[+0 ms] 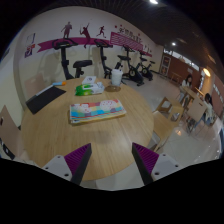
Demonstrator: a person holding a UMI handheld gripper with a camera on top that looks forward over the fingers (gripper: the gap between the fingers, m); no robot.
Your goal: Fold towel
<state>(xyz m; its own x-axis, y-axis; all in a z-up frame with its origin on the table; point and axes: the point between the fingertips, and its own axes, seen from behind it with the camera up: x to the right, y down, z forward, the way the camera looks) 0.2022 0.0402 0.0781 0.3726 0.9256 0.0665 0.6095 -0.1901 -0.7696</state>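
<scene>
A folded pale towel with coloured stripes (96, 111) lies on the round wooden table (55, 135), well beyond my fingers. My gripper (112, 163) hovers above the table's near edge, open and empty, with the purple pads (78, 160) wide apart. Nothing stands between the fingers; only the table's edge and the floor show there.
A black laptop (44, 98) lies at the table's left. Green and white boxes (89, 88) and a white cup (116, 77) stand at the far side. Wooden chairs (180, 105) stand to the right. Exercise bikes (68, 55) line the back wall.
</scene>
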